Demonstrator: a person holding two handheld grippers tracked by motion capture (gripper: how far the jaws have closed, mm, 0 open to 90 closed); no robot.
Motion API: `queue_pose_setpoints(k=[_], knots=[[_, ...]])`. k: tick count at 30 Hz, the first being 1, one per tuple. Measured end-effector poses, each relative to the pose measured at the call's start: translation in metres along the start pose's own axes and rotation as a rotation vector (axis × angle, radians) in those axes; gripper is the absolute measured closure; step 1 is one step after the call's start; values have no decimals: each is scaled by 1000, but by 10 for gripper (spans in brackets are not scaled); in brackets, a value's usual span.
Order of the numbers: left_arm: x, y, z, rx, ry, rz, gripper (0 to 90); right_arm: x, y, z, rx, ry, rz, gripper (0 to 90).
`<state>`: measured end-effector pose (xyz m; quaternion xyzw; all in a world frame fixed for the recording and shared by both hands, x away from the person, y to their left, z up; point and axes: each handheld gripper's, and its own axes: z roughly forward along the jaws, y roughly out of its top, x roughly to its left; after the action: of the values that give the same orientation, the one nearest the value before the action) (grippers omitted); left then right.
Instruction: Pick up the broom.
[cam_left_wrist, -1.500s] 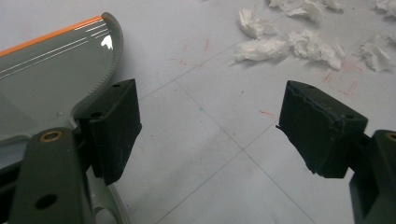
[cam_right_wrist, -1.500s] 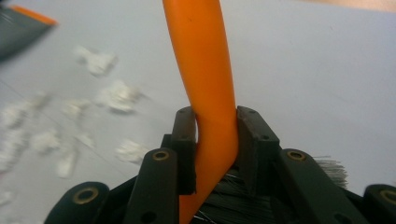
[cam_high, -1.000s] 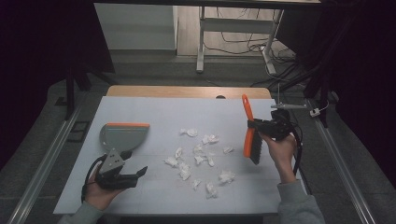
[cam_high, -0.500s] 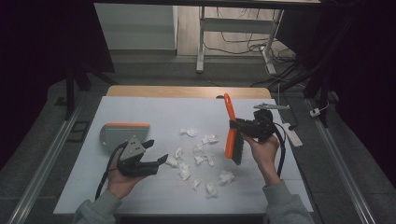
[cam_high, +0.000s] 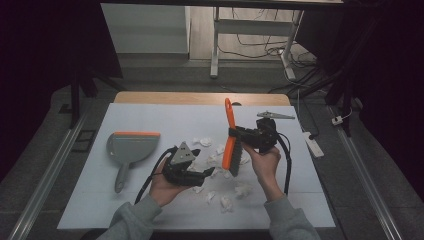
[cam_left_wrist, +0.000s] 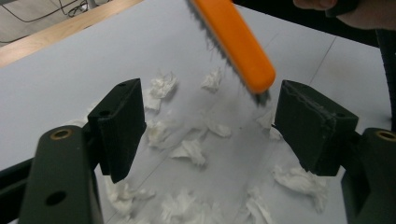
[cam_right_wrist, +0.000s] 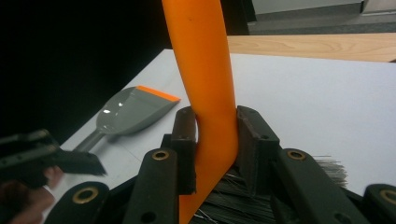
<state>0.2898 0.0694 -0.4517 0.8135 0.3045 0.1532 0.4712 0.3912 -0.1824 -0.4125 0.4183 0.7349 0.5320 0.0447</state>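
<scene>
I have the brush (cam_high: 229, 140) clamped in my right gripper (cam_right_wrist: 215, 140), jaws pinching the orange back where handle meets head, bristles hanging just above the paper scraps (cam_high: 220, 172) mid-table. It looks light and stiff, but the smooth plastic could twist in the pinch, so I'd keep hold close to the head. My left gripper (cam_left_wrist: 208, 126) sits wide apart and empty over the scraps. The dustpan (cam_high: 129, 148) lies at left, likely light too; its handle is where I'd grab.

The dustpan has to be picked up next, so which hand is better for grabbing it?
Probably left. The left gripper is open and empty, on the same side as the dustpan. The right gripper is shut on the orange brush.
</scene>
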Motion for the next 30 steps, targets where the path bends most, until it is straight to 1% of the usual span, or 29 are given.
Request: queue_pose_setpoints(k=[2, 5, 6, 7, 10, 13, 16, 19, 21, 22, 23, 25, 27, 28, 29, 30], knots=[[-1, 1, 6, 2, -8, -7, 255, 2, -1, 4, -2, 1, -2, 693], [-4, 1, 15, -1, -13, -7, 255, 5, -3, 8, -18, -9, -1, 693], [-6, 1, 17, 0, -10, -2, 256, 6, -4, 9, -30, -7, 4, 693], [-6, 1, 20, -2, -5, -2, 256, 6, -4, 9, -30, -7, 4, 693], [-7, 0, 28, -5, 5, -8, 257, 9, -6, 12, -48, 2, 12, 693], [-8, -1, 33, -6, 16, -1, 285, 12, -7, 17, -42, 14, 12, 693], [-8, -3, 37, 1, 28, -2, 291, 14, -9, 21, -46, 12, 10, 693], [-7, -6, 41, -1, 43, -18, 298, 16, -11, 23, -65, 16, 17, 693], [-5, -8, 43, -16, 46, -38, 307, 17, -11, 23, -73, 19, 21, 693], [-5, -9, 44, -26, 46, -43, 328, 17, -12, 23, -80, 21, 25, 693], [-4, -10, 44, -33, 49, -48, 386, 18, -12, 24, -86, 30, 31, 693], [-4, -11, 46, -32, 46, -45, 419, 19, -13, 24, -98, 34, 37, 693], [-4, -12, 48, -39, 57, -38, 465, 21, -13, 24, -100, 45, 43, 693], [-2, -13, 48, -47, 51, -45, 493, 21, -13, 25, -102, 46, 45, 693], [0, -14, 48, -52, 38, -51, 547, 21, -13, 25, -101, 48, 45, 692], [0, -14, 48, -52, 38, -51, 583, 22, -14, 25, -100, 48, 45, 693]])
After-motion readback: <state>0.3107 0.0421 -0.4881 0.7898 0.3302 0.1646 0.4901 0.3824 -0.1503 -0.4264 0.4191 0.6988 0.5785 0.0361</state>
